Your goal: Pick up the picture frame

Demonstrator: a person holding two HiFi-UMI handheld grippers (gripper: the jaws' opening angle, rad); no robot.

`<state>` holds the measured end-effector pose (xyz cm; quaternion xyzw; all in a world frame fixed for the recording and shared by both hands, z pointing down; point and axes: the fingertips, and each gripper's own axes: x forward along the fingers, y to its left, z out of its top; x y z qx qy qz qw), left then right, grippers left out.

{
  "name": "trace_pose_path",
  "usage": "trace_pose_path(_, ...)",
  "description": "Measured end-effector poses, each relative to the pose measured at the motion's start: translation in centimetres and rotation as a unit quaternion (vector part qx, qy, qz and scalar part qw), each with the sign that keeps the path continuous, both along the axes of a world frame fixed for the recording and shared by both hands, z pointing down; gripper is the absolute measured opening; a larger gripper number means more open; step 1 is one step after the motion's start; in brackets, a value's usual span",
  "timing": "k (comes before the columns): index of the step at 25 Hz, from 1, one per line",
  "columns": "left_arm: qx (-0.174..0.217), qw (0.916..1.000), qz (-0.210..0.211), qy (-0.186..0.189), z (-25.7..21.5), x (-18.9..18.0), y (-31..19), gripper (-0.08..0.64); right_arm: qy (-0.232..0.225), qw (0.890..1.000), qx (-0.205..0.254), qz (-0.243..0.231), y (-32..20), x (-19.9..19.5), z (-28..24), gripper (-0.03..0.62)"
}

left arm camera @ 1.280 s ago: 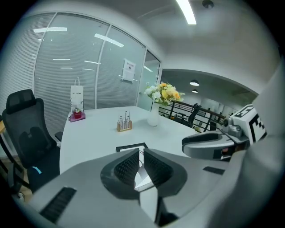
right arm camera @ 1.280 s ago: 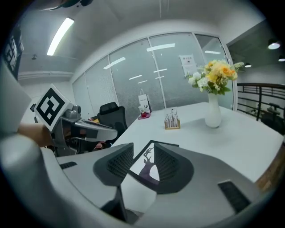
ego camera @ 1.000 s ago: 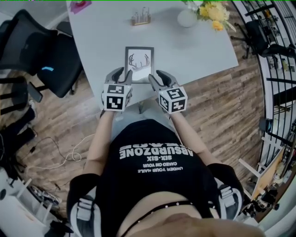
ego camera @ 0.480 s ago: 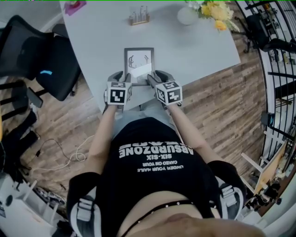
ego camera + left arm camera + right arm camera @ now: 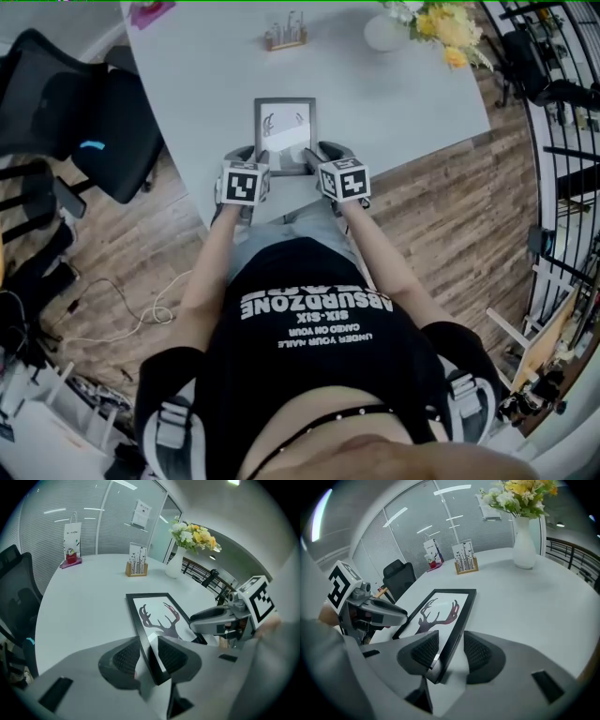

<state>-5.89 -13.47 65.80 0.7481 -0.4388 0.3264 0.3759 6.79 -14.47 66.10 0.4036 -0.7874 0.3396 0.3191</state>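
Observation:
A black picture frame (image 5: 284, 127) with an antler print lies flat on the white table (image 5: 394, 103). My left gripper (image 5: 251, 156) sits at its near left corner. In the left gripper view the left gripper (image 5: 147, 656) straddles the frame's (image 5: 159, 616) left edge, jaws open, pads not pressing. My right gripper (image 5: 321, 155) is at the near right corner. In the right gripper view the right gripper (image 5: 451, 651) stands wide open with the frame's (image 5: 440, 611) right edge between its pads, a gap on both sides.
A white vase with yellow flowers (image 5: 384, 33) and a small wooden card holder (image 5: 284, 37) stand at the table's far side, a pink item (image 5: 150, 11) at the far left corner. A black office chair (image 5: 84, 122) is left of the table. The near table edge is just under both grippers.
Both grippers have come down and forward from above the table's near edge, and now straddle the frame's two near corners. The frame has not moved.

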Motion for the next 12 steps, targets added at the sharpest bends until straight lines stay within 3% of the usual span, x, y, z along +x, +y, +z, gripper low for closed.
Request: trace_pose_path(12, -0.017, 0.9999, -0.001, 0.001, 1.8, -0.2, 0.7, 0.109, -0.004, 1.0, -0.006, 0.002, 0.6, 0.2, 0.6, 0.146)
